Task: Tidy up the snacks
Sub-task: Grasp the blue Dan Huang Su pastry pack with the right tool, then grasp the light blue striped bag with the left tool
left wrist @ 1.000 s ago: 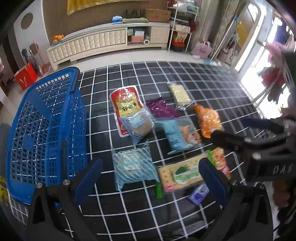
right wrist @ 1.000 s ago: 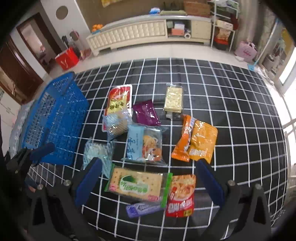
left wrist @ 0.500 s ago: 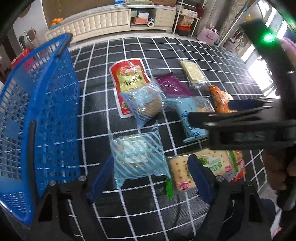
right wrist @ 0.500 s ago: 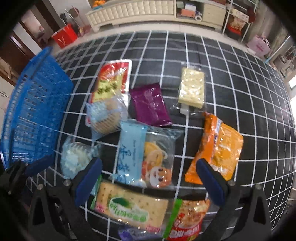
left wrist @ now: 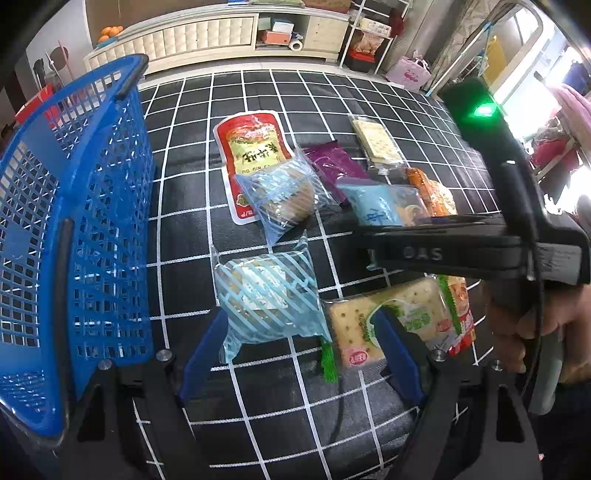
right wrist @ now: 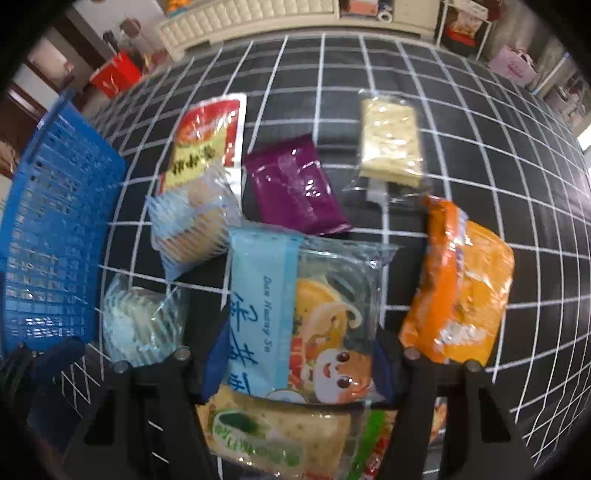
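- Black cloth with a white grid (left wrist: 258, 406) covered the work surface, with a cream cabinet (left wrist: 207, 33) along the far wall of the room beyond it.
- Left gripper (left wrist: 301, 343) had its blue fingers spread wide, with nothing between the pads; the striped blue pastry bag (left wrist: 267, 299) lay straight ahead of it, the bag's near edge just inside the gap.
- To the left of that gripper stood the blue basket (left wrist: 74, 221), near the bag but apart from it.
- To the right of the same gripper lay the green-label cracker pack (left wrist: 391, 317), one blue finger overlapping it in view.
- Right gripper (right wrist: 301, 354) was likewise spread and gripping nothing; the light-blue cartoon snack bag (right wrist: 299, 314) lay between its fingers, and whether the pads touched the wrapper could not be told.
- Ahead of the right gripper lay the purple packet (right wrist: 295, 184) and a clear cracker sleeve (right wrist: 391, 147); to its right, the orange bag (right wrist: 458, 288).
- The step in hand looked like the approach to a pick, both tools lined up on a packet and none yet lifted.
- Next, each would probably need to lower, close on its soft wrapper without crushing the contents, then carry it toward the basket.
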The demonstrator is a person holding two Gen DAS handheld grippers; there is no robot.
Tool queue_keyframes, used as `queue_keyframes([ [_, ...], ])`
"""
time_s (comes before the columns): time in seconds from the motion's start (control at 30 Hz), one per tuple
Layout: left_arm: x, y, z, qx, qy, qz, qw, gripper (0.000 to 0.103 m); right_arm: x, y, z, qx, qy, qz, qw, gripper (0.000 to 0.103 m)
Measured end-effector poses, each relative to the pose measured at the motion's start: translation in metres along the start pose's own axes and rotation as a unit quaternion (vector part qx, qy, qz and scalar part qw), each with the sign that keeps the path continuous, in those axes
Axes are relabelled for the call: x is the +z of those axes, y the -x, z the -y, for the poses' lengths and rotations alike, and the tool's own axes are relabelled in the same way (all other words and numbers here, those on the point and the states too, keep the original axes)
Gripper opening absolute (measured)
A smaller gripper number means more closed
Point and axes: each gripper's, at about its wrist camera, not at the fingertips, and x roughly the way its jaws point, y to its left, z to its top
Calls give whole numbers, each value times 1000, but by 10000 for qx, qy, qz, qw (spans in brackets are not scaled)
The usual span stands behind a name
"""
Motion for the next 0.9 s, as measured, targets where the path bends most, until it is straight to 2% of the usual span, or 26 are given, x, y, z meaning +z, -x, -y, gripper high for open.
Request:
queue_keyframes([
  [0.3,4,25,14,215,-158,83,9996,81,-30,69,18,189,-348,625,9973,68],
  [0.37,8,29,18,267,-254,64,9993,82,-43,80,29,281,-559,659,9959,68],
  [0.47,15,30,14,217,-167,30,9996,82,-56,90,30,200,-543,646,9962,68],
  [0.67,28,5,1,-98,292,-566,9979,82,-58,80,27,281,-718,532,9956,68],
  [0.8,30,-13,6,427,62,-734,9964,82,-56,73,20,418,-653,529,9956,68],
  [0.9,31,-29,7,597,-56,-887,9943,82,-54,68,20,469,-608,513,9957,68],
])
